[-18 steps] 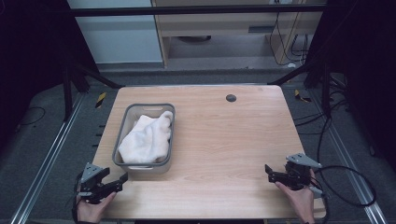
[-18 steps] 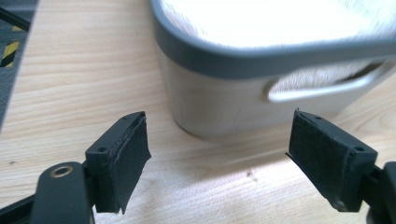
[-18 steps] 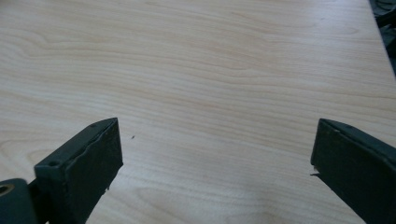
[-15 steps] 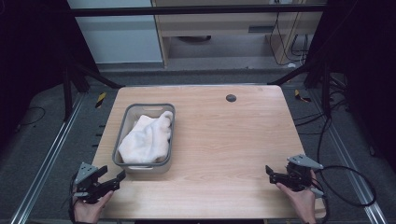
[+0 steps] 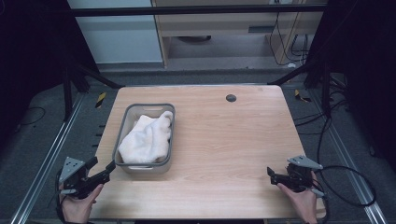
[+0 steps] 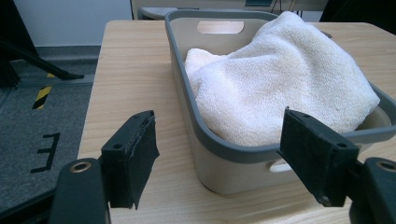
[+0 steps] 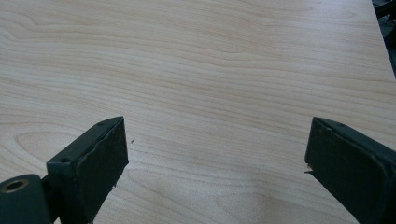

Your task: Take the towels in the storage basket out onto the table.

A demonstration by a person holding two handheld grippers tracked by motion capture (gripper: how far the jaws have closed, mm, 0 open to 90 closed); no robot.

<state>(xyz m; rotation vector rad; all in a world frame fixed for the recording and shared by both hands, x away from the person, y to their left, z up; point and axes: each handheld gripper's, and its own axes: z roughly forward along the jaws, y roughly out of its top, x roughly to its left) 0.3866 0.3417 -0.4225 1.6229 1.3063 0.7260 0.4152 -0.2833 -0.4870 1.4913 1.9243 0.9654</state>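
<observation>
— Lower left of the high view, what are we seeing?

— We are seeing the left gripper (image 5: 102,171) hovering at the table's (image 5: 224,140) near left corner, its tips pointing toward the near end of the grey basket (image 5: 125,135). Its jaws are standing apart with nothing between them.

— And what are we making out from the left gripper view?

— We are looking along the two black jaws at the basket (image 6: 219,154), which is filling the middle and right of that frame. The white towel (image 6: 280,88) is lying bunched inside, rising above the rim. The jaws are standing short of the basket, apart from its wall.

— Where is the towel sitting in the high view?

— We are finding the towel (image 5: 147,137) left of centre, inside the basket, which is resting on the table's left half.

— And the lower right?

— We are seeing the right gripper (image 5: 271,173) held just above the table near its lower right corner, well apart from the basket. In the right gripper view its jaws are standing wide over bare wood (image 7: 210,70), clasping nothing.
</observation>
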